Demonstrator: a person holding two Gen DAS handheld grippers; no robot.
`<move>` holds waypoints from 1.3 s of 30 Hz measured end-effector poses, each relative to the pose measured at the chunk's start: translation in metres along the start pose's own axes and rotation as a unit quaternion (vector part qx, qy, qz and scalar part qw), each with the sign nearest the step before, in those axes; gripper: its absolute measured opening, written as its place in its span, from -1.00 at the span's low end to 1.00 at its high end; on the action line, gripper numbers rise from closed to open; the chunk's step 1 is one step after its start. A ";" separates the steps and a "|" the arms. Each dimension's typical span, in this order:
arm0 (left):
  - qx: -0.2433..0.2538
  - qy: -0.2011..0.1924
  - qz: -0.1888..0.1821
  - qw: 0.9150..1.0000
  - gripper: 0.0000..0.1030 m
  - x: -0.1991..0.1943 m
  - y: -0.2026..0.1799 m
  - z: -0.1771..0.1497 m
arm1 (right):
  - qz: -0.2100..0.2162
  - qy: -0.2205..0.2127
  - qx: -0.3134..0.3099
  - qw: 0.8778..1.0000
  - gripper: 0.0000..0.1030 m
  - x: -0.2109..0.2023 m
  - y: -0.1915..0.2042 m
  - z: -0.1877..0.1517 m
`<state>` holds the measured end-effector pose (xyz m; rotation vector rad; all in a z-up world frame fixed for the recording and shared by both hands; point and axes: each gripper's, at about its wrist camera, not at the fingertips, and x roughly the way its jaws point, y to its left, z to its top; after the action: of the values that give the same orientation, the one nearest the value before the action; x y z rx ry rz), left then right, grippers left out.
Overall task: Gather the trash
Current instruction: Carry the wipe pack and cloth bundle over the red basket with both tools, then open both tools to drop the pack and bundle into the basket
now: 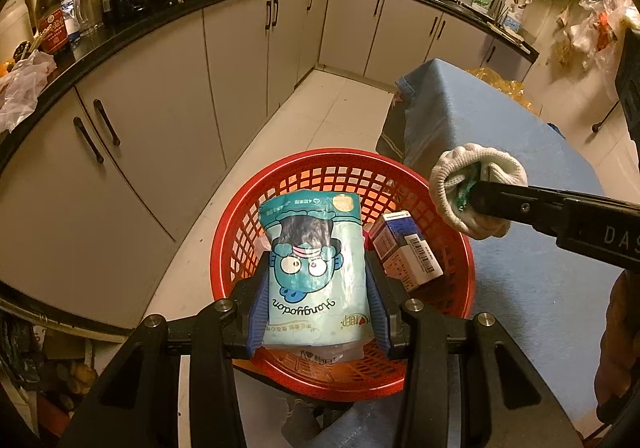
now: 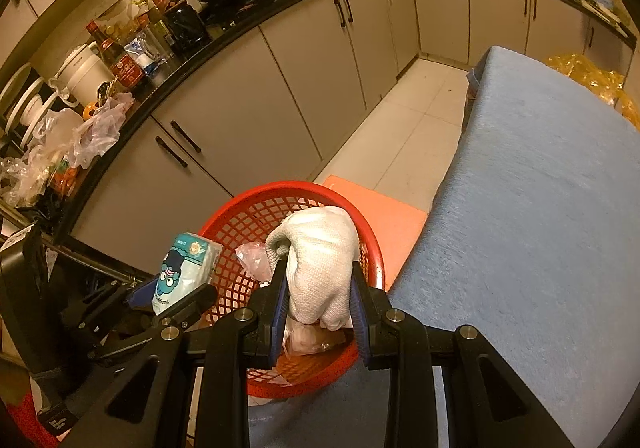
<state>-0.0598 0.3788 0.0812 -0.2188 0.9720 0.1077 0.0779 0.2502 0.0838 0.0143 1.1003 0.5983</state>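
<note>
Kitchen cabinets (image 1: 168,120) curve along your left under a black counter crowded with bottles (image 1: 52,24) and pans, and a blue-covered table (image 1: 500,152) runs along your right.

Your left gripper (image 1: 316,288) is closed around a pale blue snack bag (image 1: 316,260) with a cartoon face, pinching it at both side edges, right above the red basket (image 1: 240,232). Judge the bag light, crinkly and slick; a grip on the film could slide, so you hold it best low across its body, as you do now.

Inside the basket, just right of the bag, lies 1 small carton (image 1: 404,248) with a barcode, and some clear plastic wrap (image 2: 252,256) sits deeper in.

Further right, your right gripper (image 2: 320,288) is clamped on a white knitted glove (image 2: 320,248), bunched up, held over the basket's rim beside the table edge. Expect it to be soft and limp, with no risk of breakage; it will sag and may snag on the basket's mesh, so hold it by the thick middle of the bundle. Something green shows in its folds in the left wrist view; you cannot tell what.
</note>
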 end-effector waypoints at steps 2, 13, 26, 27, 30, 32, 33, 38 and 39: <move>0.002 0.000 0.001 1.000 -0.20 0.001 0.000 0.001 | 0.001 0.001 -0.002 1.000 -0.41 0.002 0.002 0.001; -0.001 0.004 0.006 1.000 -0.19 0.005 -0.001 0.003 | 0.003 0.007 -0.004 1.000 -0.39 0.009 0.001 0.005; -0.004 0.008 0.012 1.000 -0.18 0.011 0.000 0.003 | 0.007 0.013 -0.010 1.000 -0.37 0.016 0.004 0.006; -0.004 0.008 0.013 1.000 -0.18 0.011 0.000 0.003 | 0.007 0.014 -0.010 1.000 -0.37 0.017 0.004 0.007; -0.005 0.009 0.014 1.000 -0.18 0.012 0.000 0.004 | 0.008 0.015 -0.011 1.000 -0.37 0.018 0.004 0.008; -0.004 0.010 0.014 1.000 -0.18 0.013 0.001 0.004 | 0.008 0.016 -0.012 1.000 -0.37 0.020 0.004 0.008; -0.005 0.010 0.014 1.000 -0.18 0.013 0.001 0.004 | 0.009 0.017 -0.012 1.000 -0.37 0.020 0.004 0.008; -0.005 0.011 0.016 1.000 -0.18 0.014 0.002 0.004 | 0.009 0.018 -0.011 1.000 -0.37 0.022 0.005 0.009; -0.005 0.011 0.016 1.000 -0.18 0.015 0.003 0.004 | 0.009 0.018 -0.011 1.000 -0.37 0.023 0.005 0.009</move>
<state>-0.0486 0.3822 0.0708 -0.2147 0.9982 0.1401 0.0906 0.2674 0.0703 -0.0049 1.1303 0.6286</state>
